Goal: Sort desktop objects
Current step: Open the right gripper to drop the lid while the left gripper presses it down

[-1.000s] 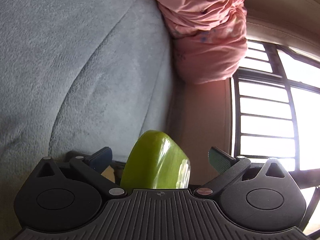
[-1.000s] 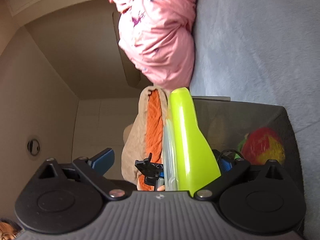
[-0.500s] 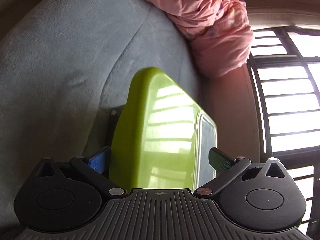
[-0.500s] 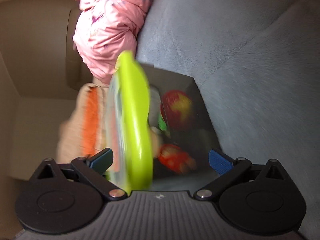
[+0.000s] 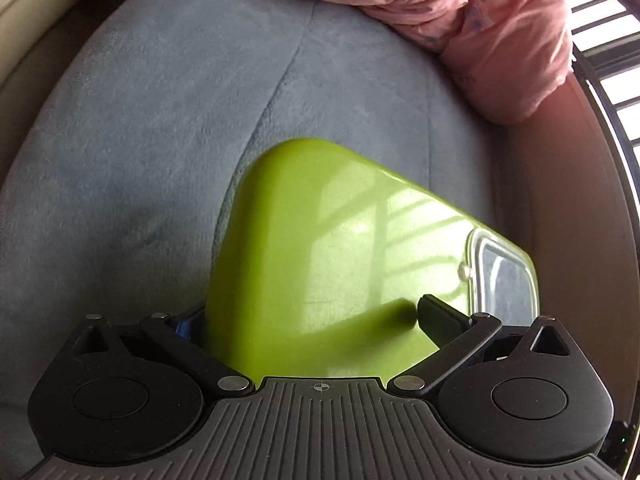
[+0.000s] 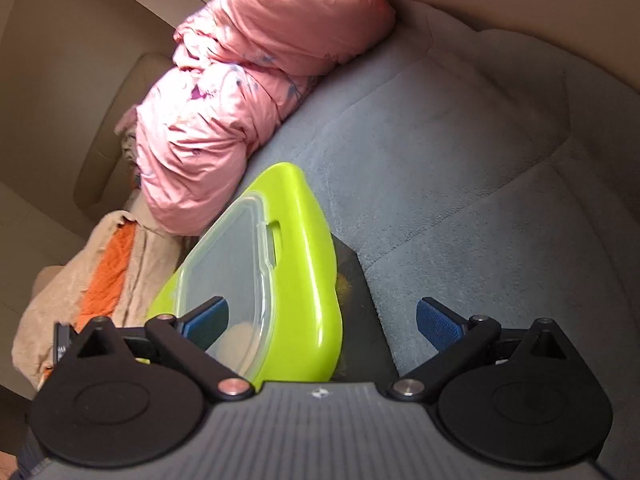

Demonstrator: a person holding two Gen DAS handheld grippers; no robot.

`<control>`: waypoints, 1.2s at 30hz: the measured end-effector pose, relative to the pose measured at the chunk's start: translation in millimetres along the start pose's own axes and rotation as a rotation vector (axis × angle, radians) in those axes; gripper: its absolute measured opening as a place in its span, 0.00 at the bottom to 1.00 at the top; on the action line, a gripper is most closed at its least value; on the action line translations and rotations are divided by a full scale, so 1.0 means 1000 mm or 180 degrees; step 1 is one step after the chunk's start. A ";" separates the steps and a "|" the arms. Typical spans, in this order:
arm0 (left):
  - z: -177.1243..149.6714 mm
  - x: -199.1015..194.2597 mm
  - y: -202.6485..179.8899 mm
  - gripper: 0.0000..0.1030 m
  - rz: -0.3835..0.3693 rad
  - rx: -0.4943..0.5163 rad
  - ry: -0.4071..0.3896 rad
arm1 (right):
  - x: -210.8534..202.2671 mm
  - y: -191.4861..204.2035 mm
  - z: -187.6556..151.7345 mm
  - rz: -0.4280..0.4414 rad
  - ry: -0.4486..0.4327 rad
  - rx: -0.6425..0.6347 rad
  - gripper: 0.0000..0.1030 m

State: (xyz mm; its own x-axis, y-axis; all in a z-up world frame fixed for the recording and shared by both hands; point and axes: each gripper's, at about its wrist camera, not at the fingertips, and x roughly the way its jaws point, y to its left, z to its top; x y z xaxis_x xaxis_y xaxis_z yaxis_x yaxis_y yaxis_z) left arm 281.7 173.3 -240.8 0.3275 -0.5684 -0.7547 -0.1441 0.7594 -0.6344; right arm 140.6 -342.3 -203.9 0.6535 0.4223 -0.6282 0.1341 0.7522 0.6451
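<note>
A lime-green lid (image 5: 328, 248) with a clear plastic panel (image 5: 504, 276) fills the middle of the left wrist view. It lies between the fingers of my left gripper (image 5: 308, 320), whose jaws stand wide; the left finger is mostly hidden behind it. In the right wrist view the same lid (image 6: 296, 264) tilts over a dark box (image 6: 360, 292). My right gripper (image 6: 320, 320) is open, its left finger (image 6: 208, 320) in front of the clear panel (image 6: 232, 264).
A grey plush sofa (image 6: 460, 184) lies behind everything. A pink quilted jacket (image 6: 248, 80) is heaped at its back. A tan and orange cloth (image 6: 104, 280) lies left of the box. A barred window (image 5: 616, 60) is at the right.
The green lid has swung down from nearly upright to lying over the dark box, hiding the toys inside. Both cameras have tilted to look more down on it.
</note>
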 end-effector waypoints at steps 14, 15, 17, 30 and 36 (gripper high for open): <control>-0.124 -0.107 -0.031 1.00 0.0054 0.0656 0.0080 | 0.004 0.040 -0.105 -0.0593 0.0468 -0.0719 0.95; -0.149 -0.100 -0.045 1.00 0.0147 0.0848 0.0151 | 0.007 0.038 -0.103 -0.0620 0.0446 -0.0625 0.93; -0.192 -0.074 -0.069 1.00 0.0423 0.1107 0.0265 | 0.013 0.040 -0.097 -0.0626 0.0429 -0.0529 0.93; -0.194 0.030 -0.079 1.00 0.1950 0.1115 -0.0202 | 0.047 0.118 -0.118 -0.1406 0.0723 -0.1561 0.92; -0.180 0.028 -0.077 1.00 0.1950 0.1223 -0.0259 | 0.049 0.108 -0.110 -0.1382 0.0667 -0.1282 0.92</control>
State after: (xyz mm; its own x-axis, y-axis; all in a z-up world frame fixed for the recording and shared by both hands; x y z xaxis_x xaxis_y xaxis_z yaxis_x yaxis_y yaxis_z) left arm 134.2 42.2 -243.0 0.3638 0.0086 -0.9314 0.0093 0.9999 0.0128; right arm 104.8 -184.8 -212.9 0.4369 0.0950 -0.8945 0.0365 0.9917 0.1232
